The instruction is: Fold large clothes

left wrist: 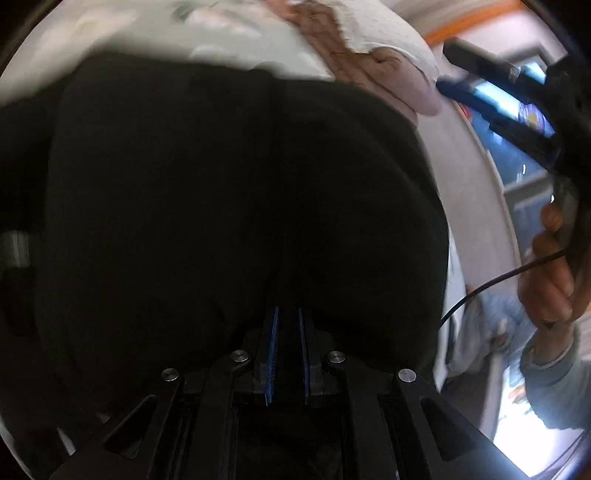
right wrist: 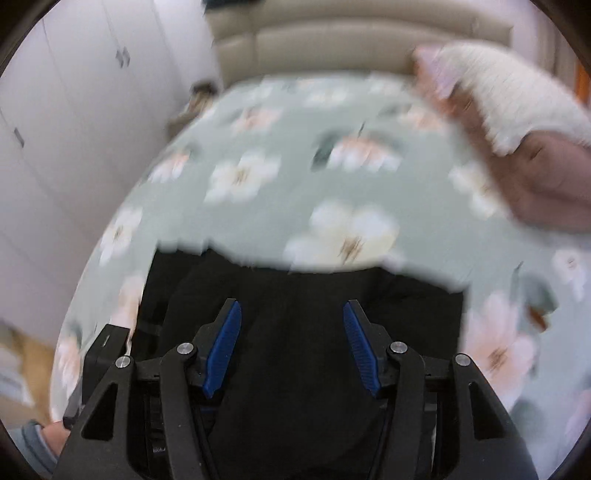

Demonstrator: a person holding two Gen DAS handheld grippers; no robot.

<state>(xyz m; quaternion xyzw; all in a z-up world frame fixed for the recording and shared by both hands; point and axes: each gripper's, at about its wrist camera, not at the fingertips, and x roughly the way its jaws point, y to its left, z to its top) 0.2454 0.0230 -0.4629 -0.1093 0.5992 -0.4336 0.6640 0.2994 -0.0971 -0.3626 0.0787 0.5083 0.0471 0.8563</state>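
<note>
1. At the far left of the right wrist view stand white cupboard doors (right wrist: pixel 66 122), with a beige padded headboard (right wrist: pixel 332 40) across the top.
2. Below the headboard spreads a bed sheet (right wrist: pixel 280 147), pale green with white and pink flowers, blurred in this view.
3. A black garment (right wrist: pixel 303 332) lies on the sheet at the lower middle; its far edge is ragged with blur, and the flowered sheet shows beyond it and on both sides.
4. The right tongs (right wrist: pixel 291 347) point down over that black cloth, their blue pads (right wrist: pixel 225 347) standing well apart with nothing pinched between them; only the cloth lies beneath the gap.
5. At the upper right of the same view lies a pink and white fuzzy cloth (right wrist: pixel 524 125) on the sheet, apart from the black garment.
6. In the left wrist view the black garment (left wrist: pixel 236 206) fills most of the picture, close in front of the lens and hanging from the tongs.
7. The left tongs (left wrist: pixel 287 354) are closed on the black garment: the two blue pads (left wrist: pixel 273 354) stand almost together with dark cloth rising from between them.
8. Above the garment the sheet (left wrist: pixel 155 33) and the fuzzy cloth (left wrist: pixel 373 48) show, blurred.
9. At the right edge a hand (left wrist: pixel 550 273) in a grey sleeve (left wrist: pixel 557 380) holds the other tool, its open tongs (left wrist: pixel 476 77) pointing toward the fuzzy cloth, with a thin black cable (left wrist: pixel 491 284) trailing from it.
</note>
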